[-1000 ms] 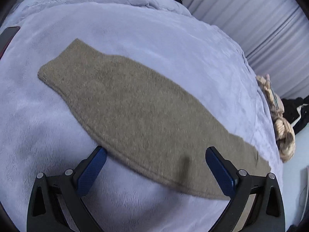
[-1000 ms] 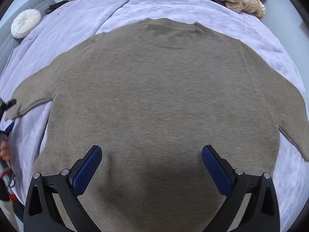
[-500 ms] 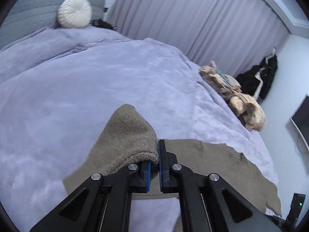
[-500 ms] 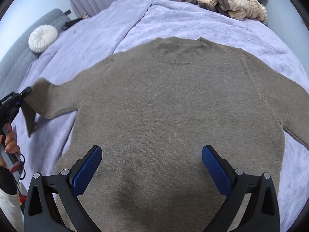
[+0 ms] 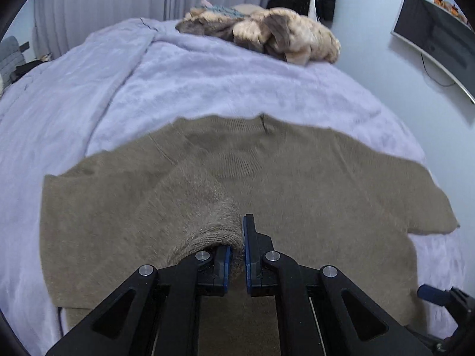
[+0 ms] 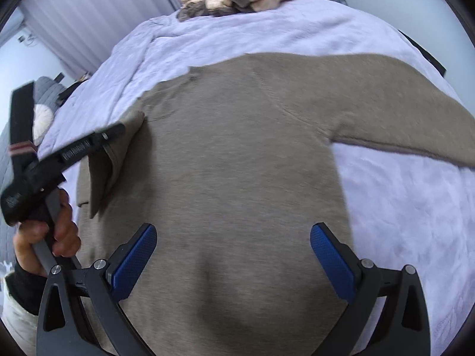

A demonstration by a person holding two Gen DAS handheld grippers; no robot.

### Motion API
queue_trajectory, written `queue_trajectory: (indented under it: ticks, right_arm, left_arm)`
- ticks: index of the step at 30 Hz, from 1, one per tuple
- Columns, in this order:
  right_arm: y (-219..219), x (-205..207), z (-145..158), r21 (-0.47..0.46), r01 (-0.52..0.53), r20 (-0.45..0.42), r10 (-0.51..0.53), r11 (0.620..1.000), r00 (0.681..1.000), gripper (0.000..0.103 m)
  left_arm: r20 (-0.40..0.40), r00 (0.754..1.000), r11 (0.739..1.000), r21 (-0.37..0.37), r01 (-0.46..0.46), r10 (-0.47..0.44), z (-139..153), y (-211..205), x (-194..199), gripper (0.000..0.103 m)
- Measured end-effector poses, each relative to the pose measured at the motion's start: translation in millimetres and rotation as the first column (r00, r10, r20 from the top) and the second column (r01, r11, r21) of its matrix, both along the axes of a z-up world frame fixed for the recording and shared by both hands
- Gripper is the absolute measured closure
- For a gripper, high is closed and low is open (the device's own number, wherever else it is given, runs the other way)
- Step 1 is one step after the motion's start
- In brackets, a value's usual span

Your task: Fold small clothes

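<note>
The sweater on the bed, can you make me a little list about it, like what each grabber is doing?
sweater: taupe knit sweater, spread on the lavender blanket
left gripper: left gripper shut on the sleeve cuff, holding it over the body
right gripper: right gripper open, above the lower body, touching nothing
other sleeve: right sleeve lying stretched out
also on bed: pile of fuzzy clothes at far edge

left gripper (image 5: 236,255) | closed on sleeve cuff (image 5: 221,225) | carried it over sweater (image 6: 237,178) body
</note>
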State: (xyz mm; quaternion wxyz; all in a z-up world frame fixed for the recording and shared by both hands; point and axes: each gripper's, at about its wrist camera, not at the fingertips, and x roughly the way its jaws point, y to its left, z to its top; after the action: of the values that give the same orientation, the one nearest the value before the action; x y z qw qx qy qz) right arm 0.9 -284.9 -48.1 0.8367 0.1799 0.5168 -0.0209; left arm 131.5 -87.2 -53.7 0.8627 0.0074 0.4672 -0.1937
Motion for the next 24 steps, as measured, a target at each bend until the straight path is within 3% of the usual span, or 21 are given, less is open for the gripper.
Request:
queue_trajectory:
  ticks: [1,2,3,4,7,9,11,12,14,17,19,20,21,22,23,24]
  right_arm:
    - [-5,-1,-3,0.002,0.01,-0.01,-0.01,1.0,1.0,0.0]
    - [-8,0,-6,0.003,0.016,-0.018,-0.015,1.0,1.0,0.0]
    - [-10,1,-8,0.001,0.019,-0.024,-0.019,1.0,1.0,0.0]
    - [-9,4,-10,-0.005,0.017,-0.027,-0.017,1.0,0.999,0.0]
    - [3,16,-8,-0.057,-0.025,-0.017,0.024,0.998,1.0,0.0]
    - [23,28,-2,-0.13,-0.095,0.008,0.097,0.987,0.995,0.0]
    - [56,40,7,-0.244,-0.201,0.048,0.219,0.949,0.975,0.0]
    - [77,45,10,-0.313,-0.259,0.062,0.292,0.914,0.954,0.0]
    - [122,54,11,-0.459,-0.365,0.065,0.441,0.81,0.895,0.0]
    - [184,61,-2,-0.661,-0.461,0.017,0.625,0.593,0.78,0.001]
    - [216,67,-19,-0.754,-0.484,-0.047,0.699,0.444,0.714,0.005]
    - [227,71,-26,-0.784,-0.484,-0.076,0.714,0.389,0.696,0.015]
    - [235,75,-33,-0.799,-0.488,-0.103,0.72,0.35,0.686,0.047]
    - [239,83,-37,-0.784,-0.511,-0.121,0.721,0.352,0.682,0.073]
    - [236,90,-35,-0.744,-0.529,-0.108,0.707,0.409,0.699,0.1]
    - [222,97,-25,-0.669,-0.512,-0.035,0.665,0.539,0.746,0.099]
  left_arm:
    - [-0.034,0.999,1.0,-0.009,0.001,-0.001,-9,3,-2,0.078]
    - [-0.054,0.999,1.0,-0.024,-0.004,0.003,-14,7,-5,0.044]
    - [-0.054,0.998,0.999,-0.034,-0.016,0.014,-14,12,-9,0.028]
    - [-0.023,0.999,0.999,-0.044,-0.031,0.03,-9,21,-17,0.019]
    - [0.104,0.992,0.997,-0.037,-0.066,0.069,16,55,-38,0.019]
    - [0.198,0.967,0.987,0.004,-0.162,0.158,27,87,-43,0.019]
    - [0.229,0.938,0.961,0.03,-0.275,0.261,28,125,-41,0.019]
    - [0.207,0.928,0.946,0.033,-0.322,0.309,24,144,-35,0.019]
    - [0.087,0.913,0.915,0.032,-0.403,0.399,4,179,-16,0.019]
    - [-0.047,0.892,0.893,0.013,-0.45,0.45,-31,208,-3,0.019]
    - [-0.069,0.891,0.893,0.004,-0.449,0.449,-48,212,-2,0.019]
    - [-0.058,0.893,0.895,-0.002,-0.447,0.446,-51,211,-6,0.017]
    - [-0.041,0.896,0.896,-0.002,-0.443,0.443,-52,210,-9,0.016]
    - [-0.029,0.898,0.899,0.005,-0.439,0.439,-52,207,-11,0.015]
    - [-0.021,0.899,0.899,0.013,-0.437,0.437,-55,205,-12,0.014]
    - [-0.018,0.9,0.9,0.017,-0.435,0.436,-56,205,-13,0.013]
